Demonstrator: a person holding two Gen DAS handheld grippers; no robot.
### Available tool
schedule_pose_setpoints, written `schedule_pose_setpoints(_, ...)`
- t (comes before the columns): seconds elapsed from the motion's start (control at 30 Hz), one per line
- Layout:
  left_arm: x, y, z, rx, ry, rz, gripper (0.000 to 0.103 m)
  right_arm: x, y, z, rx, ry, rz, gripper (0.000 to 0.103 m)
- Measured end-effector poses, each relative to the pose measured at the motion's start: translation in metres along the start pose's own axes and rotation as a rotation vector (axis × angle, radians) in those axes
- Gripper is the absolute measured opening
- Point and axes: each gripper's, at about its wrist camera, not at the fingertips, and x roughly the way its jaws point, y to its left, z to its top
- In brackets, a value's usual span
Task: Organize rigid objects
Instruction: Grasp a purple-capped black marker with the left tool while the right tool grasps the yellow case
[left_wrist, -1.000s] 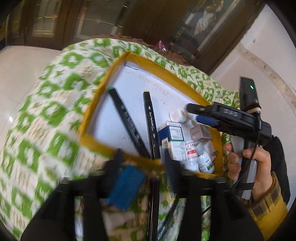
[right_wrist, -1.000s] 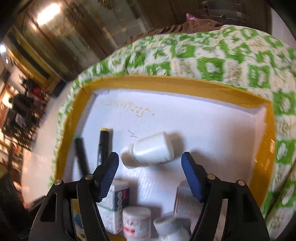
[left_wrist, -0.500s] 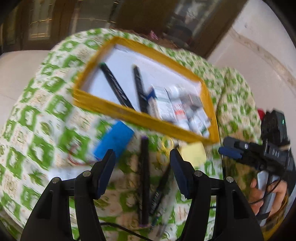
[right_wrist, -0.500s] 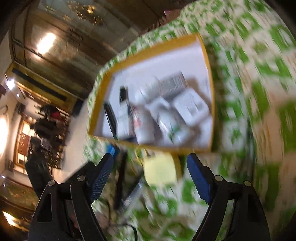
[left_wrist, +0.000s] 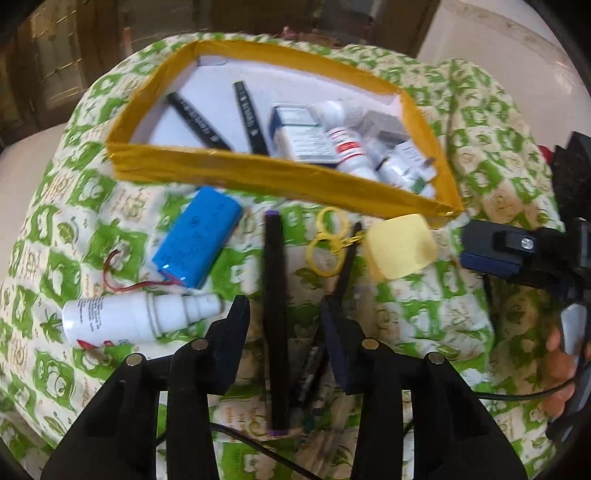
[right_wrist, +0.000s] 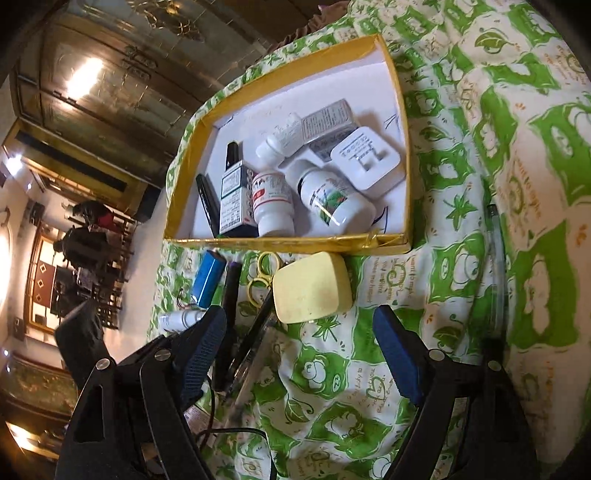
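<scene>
Left gripper (left_wrist: 284, 317) over the black marker (left_wrist: 275, 314) on the green-patterned cloth (left_wrist: 424, 314); fingers closing either side of it, not yet pressing. Right gripper (right_wrist: 299, 332) fingers spread wide, empty, just short of the yellow case (right_wrist: 312, 288) beside the yellow-rimmed box (right_wrist: 288, 242) holding bottles and cartons.

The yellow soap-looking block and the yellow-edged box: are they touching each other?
Cannot tell. In the right wrist view the yellow block sits right under the box wall with no clear gap; in the left wrist view it meets the corner, but contact isn't plain.
</scene>
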Motion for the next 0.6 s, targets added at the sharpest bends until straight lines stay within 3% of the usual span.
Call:
schedule_pose_setpoints(0.07, 0.011, 0.002, 0.001, 0.002, 0.039, 0.026, 0.037, 0.001, 0.001, -0.001, -0.007, 0.004, 0.0, 0.078)
schedule_pose_setpoints(0.1, 0.019, 0.001, -0.001, 0.017, 0.064, 0.056, 0.032, 0.002, 0.001, -0.001, -0.009, 0.005, -0.002, 0.078)
schedule_pose_setpoints(0.23, 0.024, -0.015, -0.001, 0.111, 0.052, 0.132, 0.026, 0.005, 0.003, -0.002, -0.011, 0.008, -0.011, 0.078)
schedule_pose_setpoints(0.3, 0.019, -0.016, 0.001, 0.107, 0.035, 0.108, 0.013, 0.007, 0.004, -0.003, -0.011, 0.011, -0.015, 0.078)
schedule_pose_setpoints(0.6, -0.011, 0.029, 0.002, -0.129, -0.011, -0.1, 0.012, 0.016, 0.017, -0.008, -0.061, 0.028, -0.036, 0.078)
